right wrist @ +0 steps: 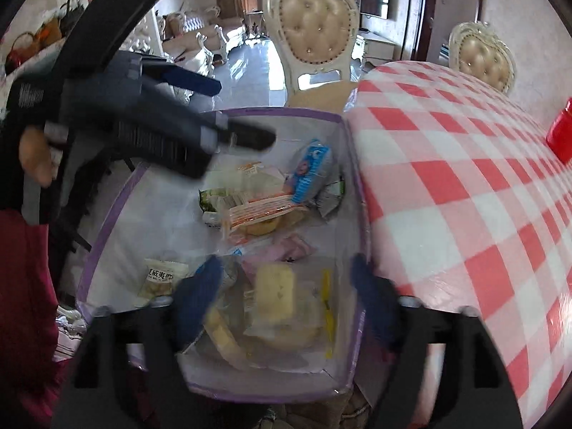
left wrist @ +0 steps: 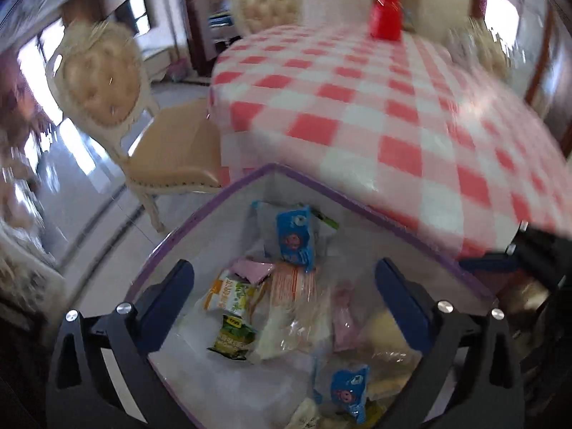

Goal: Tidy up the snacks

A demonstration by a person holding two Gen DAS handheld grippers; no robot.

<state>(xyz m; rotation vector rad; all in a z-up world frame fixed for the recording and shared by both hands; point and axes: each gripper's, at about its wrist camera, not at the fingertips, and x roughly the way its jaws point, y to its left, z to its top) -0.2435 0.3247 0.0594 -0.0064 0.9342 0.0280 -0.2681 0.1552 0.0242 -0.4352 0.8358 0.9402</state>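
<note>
A white box with a purple rim (left wrist: 304,180) (right wrist: 282,111) stands beside the checked table and holds several snack packets. Among them are a blue packet (left wrist: 295,237) (right wrist: 309,169), a green packet (left wrist: 234,338), an orange-striped packet (right wrist: 264,211) and a pale yellow cake in clear wrap (right wrist: 275,289). My left gripper (left wrist: 282,304) is open above the box with nothing between its fingers; it also shows in the right wrist view (right wrist: 236,111). My right gripper (right wrist: 286,286) is open over the near end of the box, empty.
The round table with a red and white checked cloth (left wrist: 393,114) (right wrist: 464,178) lies right of the box. A red container (left wrist: 386,14) stands at its far side. Cream padded chairs (left wrist: 103,82) (right wrist: 314,35) stand around it on a glossy floor.
</note>
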